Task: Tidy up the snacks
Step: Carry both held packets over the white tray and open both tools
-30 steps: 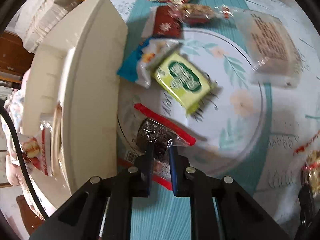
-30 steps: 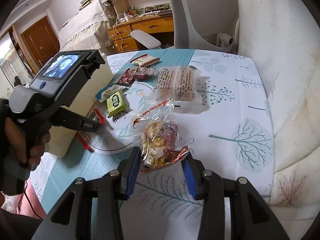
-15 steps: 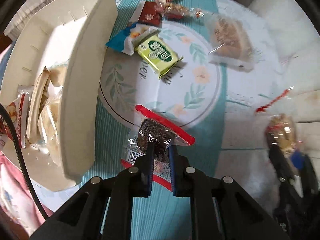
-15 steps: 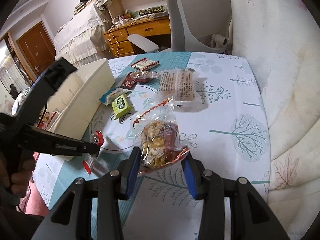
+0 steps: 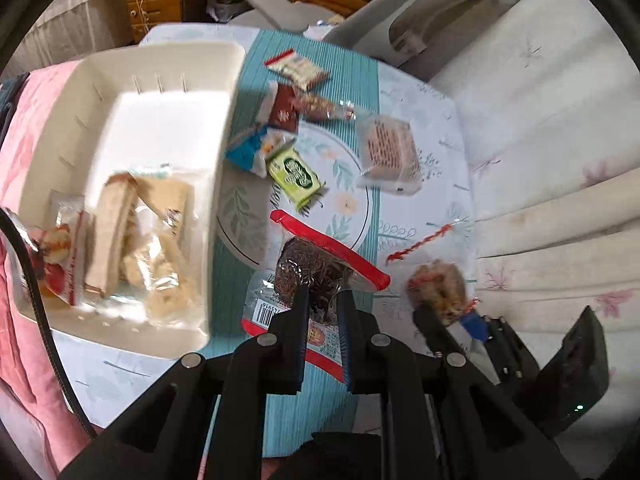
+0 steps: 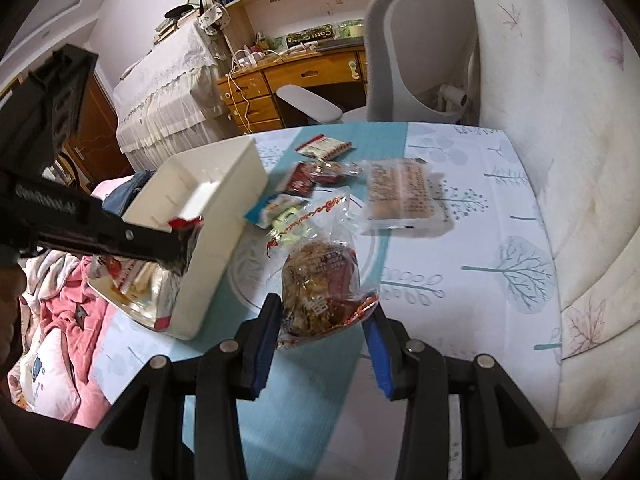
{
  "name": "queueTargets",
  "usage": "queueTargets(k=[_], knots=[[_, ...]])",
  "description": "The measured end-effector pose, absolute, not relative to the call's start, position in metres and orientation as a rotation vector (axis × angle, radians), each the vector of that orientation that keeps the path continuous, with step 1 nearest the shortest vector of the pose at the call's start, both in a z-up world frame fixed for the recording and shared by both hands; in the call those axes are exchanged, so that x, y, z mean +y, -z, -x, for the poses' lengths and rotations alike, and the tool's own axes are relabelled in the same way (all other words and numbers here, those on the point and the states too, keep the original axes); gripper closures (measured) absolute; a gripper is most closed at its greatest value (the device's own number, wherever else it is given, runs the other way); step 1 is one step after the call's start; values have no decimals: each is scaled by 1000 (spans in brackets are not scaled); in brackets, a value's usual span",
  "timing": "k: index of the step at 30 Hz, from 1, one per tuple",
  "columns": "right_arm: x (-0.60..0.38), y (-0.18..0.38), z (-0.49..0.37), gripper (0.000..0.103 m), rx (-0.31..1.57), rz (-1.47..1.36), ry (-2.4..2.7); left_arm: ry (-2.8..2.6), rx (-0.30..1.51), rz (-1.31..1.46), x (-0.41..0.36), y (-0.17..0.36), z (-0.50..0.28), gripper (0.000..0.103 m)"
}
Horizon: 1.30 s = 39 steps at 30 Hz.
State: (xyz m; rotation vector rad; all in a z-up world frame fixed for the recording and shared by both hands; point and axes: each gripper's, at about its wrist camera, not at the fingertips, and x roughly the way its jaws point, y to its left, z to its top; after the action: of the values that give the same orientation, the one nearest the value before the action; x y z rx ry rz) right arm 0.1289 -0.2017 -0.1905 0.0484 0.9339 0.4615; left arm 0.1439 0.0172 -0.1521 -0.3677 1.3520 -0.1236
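Lifted clear of the tablecloth since a second ago, the dark seaweed-like snack packet (image 5: pixel 316 276) with its red-edged wrapper is now hanging above the table (image 5: pixel 436 184), and the white storage bin (image 5: pixel 216 184) that was only an outer wall at the start of that second is showing its whole inside in the left wrist view. The left gripper (image 5: pixel 322 304) is pinching the packet's clear wrapper, its two fingers drawn tightly together on the thin film. The right gripper (image 6: pixel 322 320) is holding a clear bag of golden-brown snacks (image 6: pixel 320 284), the blue pads pressing on the bag's sides with a moderate gap between them; the bag is riding above the teal stripe of the cloth.

Just beyond the held packet, a green packet (image 5: pixel 295 174) and a blue-and-white packet (image 5: pixel 250 150) are lying on the printed round motif, beside the bin's near wall. A large clear pack of pale wafers (image 5: pixel 390 152) is sitting to their right. Farther back, a dark red packet (image 5: pixel 283 112) and a red-trimmed white packet (image 5: pixel 298 69) are resting on the teal stripe. Inside the bin, several wrapped pastries (image 5: pixel 132 232) are lying together at the near end.
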Motion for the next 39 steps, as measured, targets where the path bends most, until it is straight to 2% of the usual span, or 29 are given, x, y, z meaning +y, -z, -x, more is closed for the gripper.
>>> queueTargets(k=[7, 19, 34, 39], knots=[[-163, 173, -117, 61, 903, -70, -467, 151, 1308, 358, 58, 127, -139, 91], [-88, 156, -108, 61, 860, -120, -474, 170, 1235, 325, 135, 115, -140, 91], [4, 166, -127, 61, 821, -160, -473, 171, 1113, 269, 228, 128, -165, 91], [28, 170, -139, 61, 812, -135, -483, 142, 1128, 282, 250, 144, -180, 91]])
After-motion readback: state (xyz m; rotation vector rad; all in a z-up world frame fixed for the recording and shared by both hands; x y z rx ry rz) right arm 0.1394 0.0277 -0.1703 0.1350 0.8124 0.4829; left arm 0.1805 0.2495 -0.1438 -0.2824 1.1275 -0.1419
